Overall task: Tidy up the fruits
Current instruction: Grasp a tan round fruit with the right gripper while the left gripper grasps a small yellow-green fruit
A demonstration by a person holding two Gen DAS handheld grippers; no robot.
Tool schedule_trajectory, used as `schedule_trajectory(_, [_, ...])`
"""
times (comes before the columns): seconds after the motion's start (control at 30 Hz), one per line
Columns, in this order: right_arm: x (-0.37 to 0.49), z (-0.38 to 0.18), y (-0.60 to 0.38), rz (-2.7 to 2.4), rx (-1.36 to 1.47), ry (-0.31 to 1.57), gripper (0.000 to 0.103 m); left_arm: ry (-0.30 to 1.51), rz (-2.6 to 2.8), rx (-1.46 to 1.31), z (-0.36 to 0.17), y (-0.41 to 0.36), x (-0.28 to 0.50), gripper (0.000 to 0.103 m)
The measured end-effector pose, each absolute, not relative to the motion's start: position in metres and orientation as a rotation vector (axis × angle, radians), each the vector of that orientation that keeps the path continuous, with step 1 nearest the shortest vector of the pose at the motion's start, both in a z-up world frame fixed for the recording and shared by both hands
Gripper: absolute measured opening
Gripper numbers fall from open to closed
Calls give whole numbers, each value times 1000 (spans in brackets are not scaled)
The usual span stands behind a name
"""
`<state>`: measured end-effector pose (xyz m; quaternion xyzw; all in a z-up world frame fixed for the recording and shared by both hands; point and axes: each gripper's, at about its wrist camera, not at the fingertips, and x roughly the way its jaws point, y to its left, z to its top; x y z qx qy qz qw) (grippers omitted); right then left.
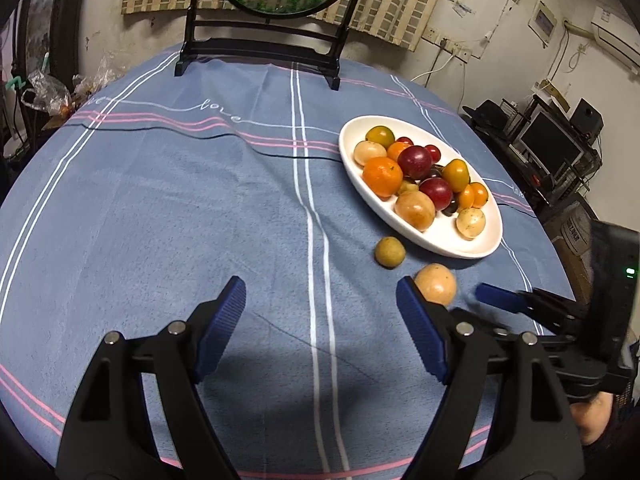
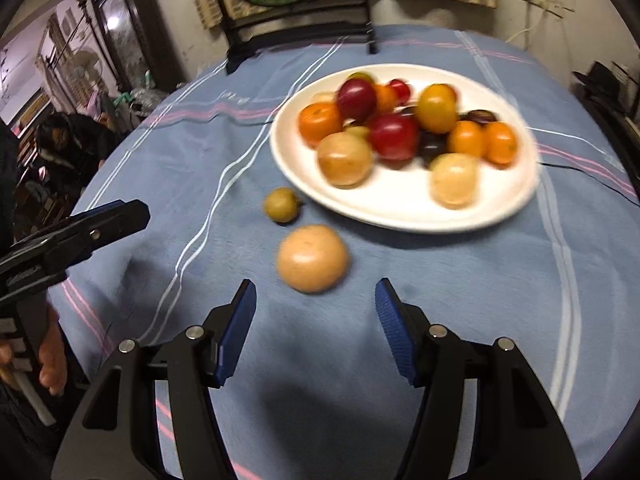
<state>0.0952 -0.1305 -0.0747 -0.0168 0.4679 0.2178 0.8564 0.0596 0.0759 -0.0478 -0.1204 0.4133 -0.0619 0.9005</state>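
A white oval plate point(image 1: 476, 245) point(image 2: 400, 212) on the blue tablecloth holds several fruits: oranges, red plums, tan round fruits and small dark ones. Two fruits lie loose on the cloth beside it: a small green-yellow one point(image 1: 389, 252) point(image 2: 282, 205) and a larger tan one point(image 1: 436, 284) point(image 2: 313, 258). My left gripper point(image 1: 320, 296) is open over bare cloth, its right finger just in front of the tan fruit. My right gripper point(image 2: 316, 300) is open, nothing between its fingers, with the tan fruit just beyond the tips. Its blue fingertip point(image 1: 500, 298) shows at the right of the left wrist view.
A black stand point(image 1: 260, 52) with a round painted panel rises at the table's far edge. The left gripper's body point(image 2: 72, 236) and a hand fill the left side of the right wrist view. Shelves with a monitor point(image 1: 552, 144) stand right of the table.
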Motion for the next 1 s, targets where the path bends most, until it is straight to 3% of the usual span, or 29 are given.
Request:
schedule_trajectory(0.1, [108, -85, -118, 450, -70, 985, 63, 857, -127, -254, -48, 78, 60, 79])
schedule_trajectory(0.17, [113, -92, -111, 426, -128, 980, 47, 853, -129, -248, -46, 76, 60, 79])
schedule_trajectory(0.43, [81, -70, -163, 422, -46, 924, 46, 864, -201, -105, -46, 24, 86, 79])
schedule_trajectory(0.7, [55, -65, -222, 386, 63, 894, 46, 916, -198, 59, -80, -20, 123, 79])
schedule_trajectory(0.8, [53, -62, -231, 397, 91, 875, 46, 929, -192, 57, -85, -21, 132, 65])
schedule_trajectory(0.87, [53, -63, -235, 406, 104, 877, 47, 949, -195, 42, -91, -20, 139, 39])
schedule_trajectory(1.0, [54, -67, -235, 415, 123, 894, 47, 954, -190, 35, -97, -19, 144, 36])
